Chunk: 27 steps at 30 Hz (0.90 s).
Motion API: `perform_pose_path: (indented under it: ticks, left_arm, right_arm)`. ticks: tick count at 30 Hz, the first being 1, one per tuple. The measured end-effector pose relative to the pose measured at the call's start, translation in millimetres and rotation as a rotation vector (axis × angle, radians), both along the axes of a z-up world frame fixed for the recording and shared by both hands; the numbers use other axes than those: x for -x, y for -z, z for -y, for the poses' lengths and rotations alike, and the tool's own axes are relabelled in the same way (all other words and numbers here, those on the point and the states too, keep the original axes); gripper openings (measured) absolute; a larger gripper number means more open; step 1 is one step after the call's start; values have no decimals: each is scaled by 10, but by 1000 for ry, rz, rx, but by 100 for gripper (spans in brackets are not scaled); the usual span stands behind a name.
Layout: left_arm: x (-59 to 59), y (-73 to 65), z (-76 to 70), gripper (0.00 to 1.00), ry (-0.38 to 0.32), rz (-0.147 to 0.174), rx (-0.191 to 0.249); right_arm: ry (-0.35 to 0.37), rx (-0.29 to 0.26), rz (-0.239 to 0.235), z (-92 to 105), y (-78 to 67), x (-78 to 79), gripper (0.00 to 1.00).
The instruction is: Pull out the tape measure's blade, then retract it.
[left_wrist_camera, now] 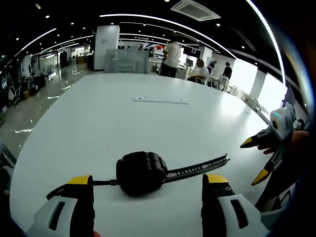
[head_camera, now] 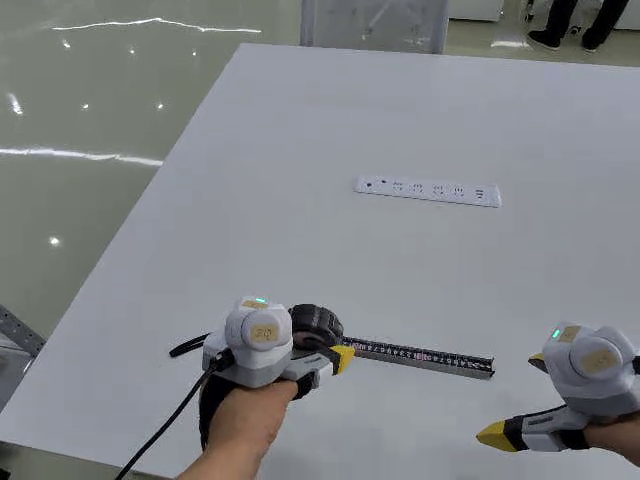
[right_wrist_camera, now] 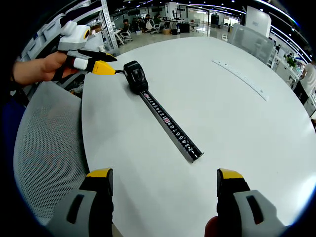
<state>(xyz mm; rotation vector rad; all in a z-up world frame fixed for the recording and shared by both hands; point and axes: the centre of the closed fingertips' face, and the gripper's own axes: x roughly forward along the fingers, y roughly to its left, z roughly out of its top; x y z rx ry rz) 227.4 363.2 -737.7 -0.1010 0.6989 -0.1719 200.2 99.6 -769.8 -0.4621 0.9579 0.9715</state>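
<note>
A black tape measure (head_camera: 318, 325) lies on the white table (head_camera: 400, 120), its blade (head_camera: 420, 356) drawn out to the right and flat on the surface. My left gripper (head_camera: 335, 362) is open just behind the case; in the left gripper view the case (left_wrist_camera: 141, 172) sits ahead of the spread yellow fingertips (left_wrist_camera: 80, 180), untouched. My right gripper (head_camera: 500, 436) is open near the table's front edge, a short way back from the blade's hooked end (right_wrist_camera: 196, 155). The right gripper view shows the blade (right_wrist_camera: 168, 123) running away to the case (right_wrist_camera: 135, 74) and the left gripper (right_wrist_camera: 101, 66).
A white power strip (head_camera: 428, 190) lies across the table's middle. A thin black strap (head_camera: 188, 346) trails left from the case. Shiny floor lies beyond the table's left edge. People stand far off in the room.
</note>
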Motion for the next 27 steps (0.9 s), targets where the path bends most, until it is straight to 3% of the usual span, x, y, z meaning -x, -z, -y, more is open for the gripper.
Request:
perform_pose_path:
  ticks: [27]
  left_arm:
    - [-333, 239, 82, 80, -27, -27, -37]
  right_arm:
    - [-278, 109, 19, 33, 333, -382, 56]
